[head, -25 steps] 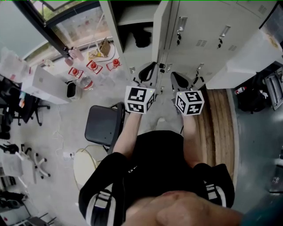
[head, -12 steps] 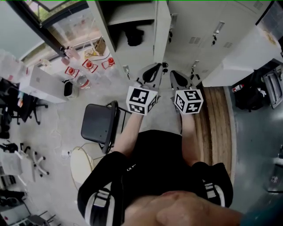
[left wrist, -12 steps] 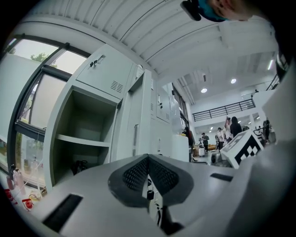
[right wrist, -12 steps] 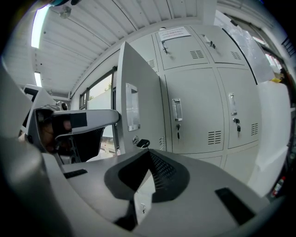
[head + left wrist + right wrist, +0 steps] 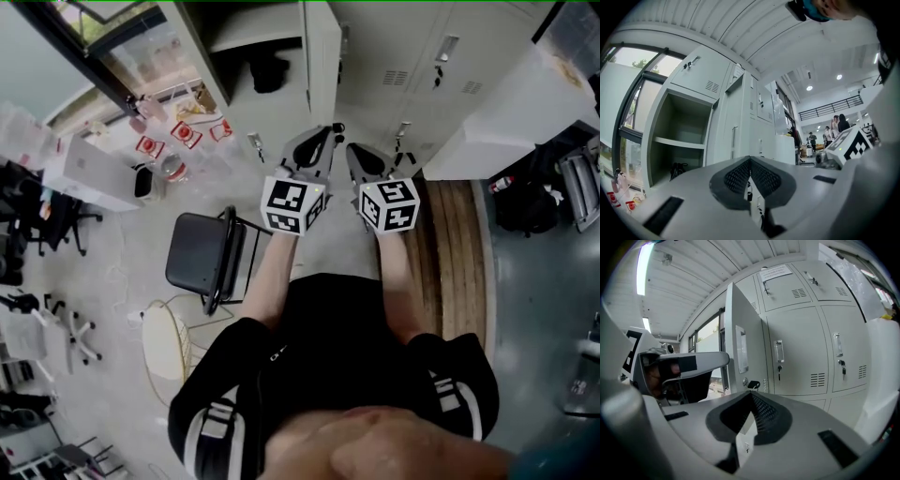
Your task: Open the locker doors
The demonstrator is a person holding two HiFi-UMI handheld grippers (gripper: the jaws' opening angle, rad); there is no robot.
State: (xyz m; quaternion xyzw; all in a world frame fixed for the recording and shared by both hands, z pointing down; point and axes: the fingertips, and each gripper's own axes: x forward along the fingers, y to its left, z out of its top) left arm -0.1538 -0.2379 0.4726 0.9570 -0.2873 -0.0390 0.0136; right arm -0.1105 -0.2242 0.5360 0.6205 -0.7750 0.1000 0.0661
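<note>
Left gripper [image 5: 319, 136], right gripper [image 5: 360, 153] shifted right along lockers [image 5: 412, 89]; notice [image 5: 776, 273] unreadable.

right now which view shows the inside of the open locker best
The left gripper view: the open locker faces it, with its shelf and a dark item below. The head view catches it steeply from above, cut off at the top edge. The right gripper view shows only the open door.
</note>
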